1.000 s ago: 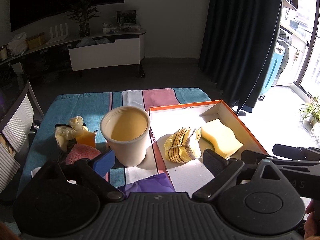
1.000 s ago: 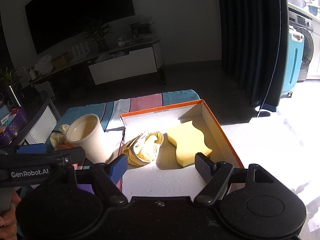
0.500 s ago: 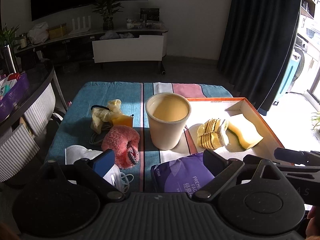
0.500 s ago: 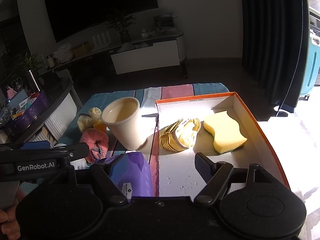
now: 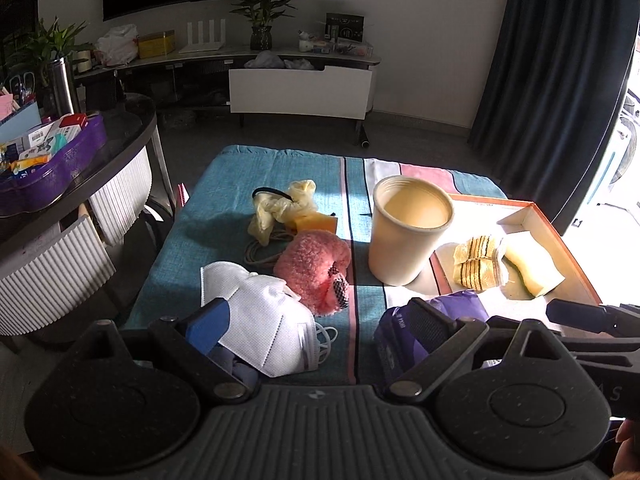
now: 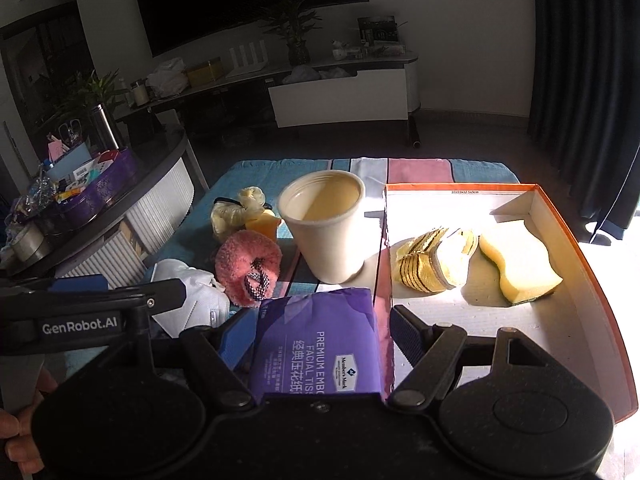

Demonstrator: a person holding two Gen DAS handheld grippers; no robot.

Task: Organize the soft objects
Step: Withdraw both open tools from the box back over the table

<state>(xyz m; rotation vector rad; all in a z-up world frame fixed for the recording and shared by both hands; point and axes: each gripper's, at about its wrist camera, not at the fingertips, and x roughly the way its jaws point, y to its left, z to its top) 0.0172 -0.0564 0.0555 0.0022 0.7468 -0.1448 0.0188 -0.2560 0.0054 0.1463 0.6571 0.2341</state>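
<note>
Sponge [image 6: 520, 262] and folded cloth [image 6: 430, 264] lie inside box [image 6: 560, 216].

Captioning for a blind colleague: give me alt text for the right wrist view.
An open right gripper frames a purple tissue pack on a striped cloth. Beyond stand a cup and an orange-rimmed box holding a sponge.

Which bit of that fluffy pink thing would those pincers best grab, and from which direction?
Probably from above, across the plush ring of the fluffy pink thing, on its side away from the checkered bow. It lies flat on the cloth with nothing on top, and the soft loop should squash between the left gripper fingers. The cup stands close on its right.
</note>
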